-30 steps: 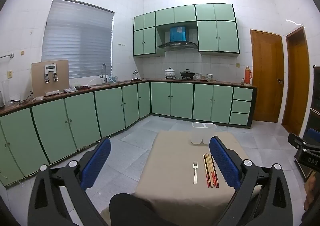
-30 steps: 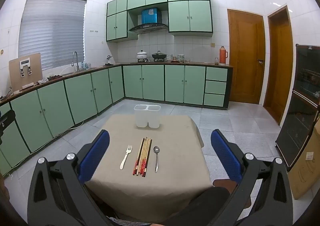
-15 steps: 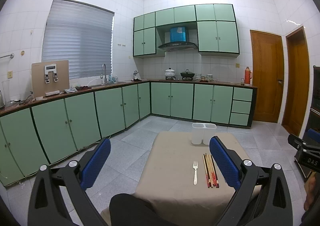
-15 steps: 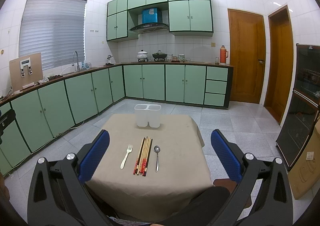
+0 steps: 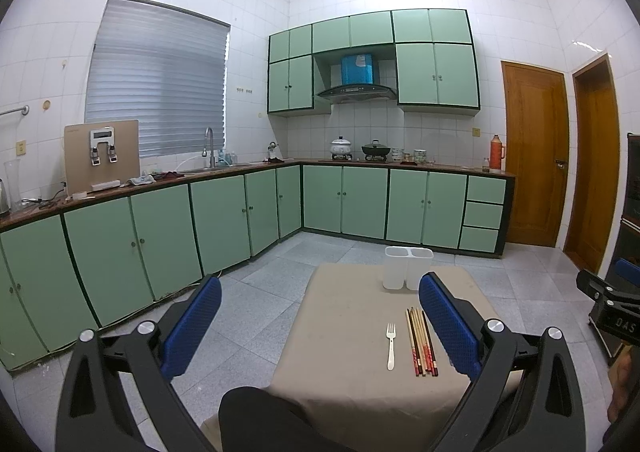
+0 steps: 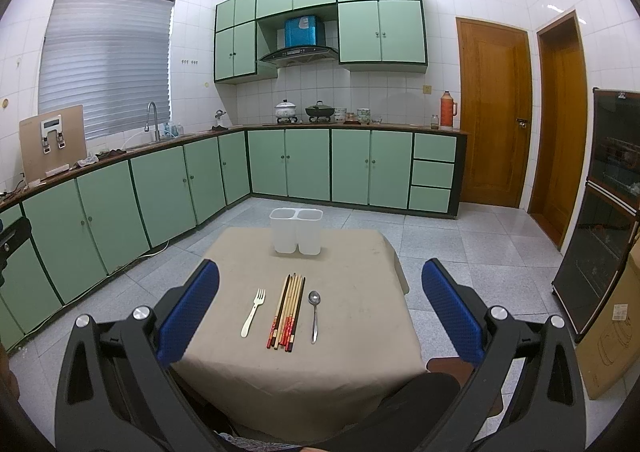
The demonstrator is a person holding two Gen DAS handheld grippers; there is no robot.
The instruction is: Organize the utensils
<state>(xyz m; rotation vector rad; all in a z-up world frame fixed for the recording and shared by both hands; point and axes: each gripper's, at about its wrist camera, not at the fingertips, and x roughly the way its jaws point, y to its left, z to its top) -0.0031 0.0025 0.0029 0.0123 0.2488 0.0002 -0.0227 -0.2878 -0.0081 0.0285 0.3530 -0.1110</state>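
Holding both tools above the near side of the table, we keep each one spread wide with nothing between its blue pads. Our right gripper looks straight down the beige tablecloth, its fingers framing the row of utensils without touching any of them. In that view the fork lies on the left, tines pointing away from us; just beside it to the right lies the bundle of chopsticks, packed side by side with their red and dark ends toward us; and the spoon lies just right of the bundle, bowl pointing away. All three lie flat on the cloth, roughly parallel, close together yet apart from one another. Beyond them, at the far edge of the table, stands the white utensil holder, upright, with two compartments side by side, both open at the top. Our left gripper hangs to the left of the table, over the grey floor tiles; from its view we see the fork and the chopsticks on the cloth, while its right finger covers the place where the spoon lies. The utensil holder shows past that finger's tip. Green cabinets line the walls behind the table.
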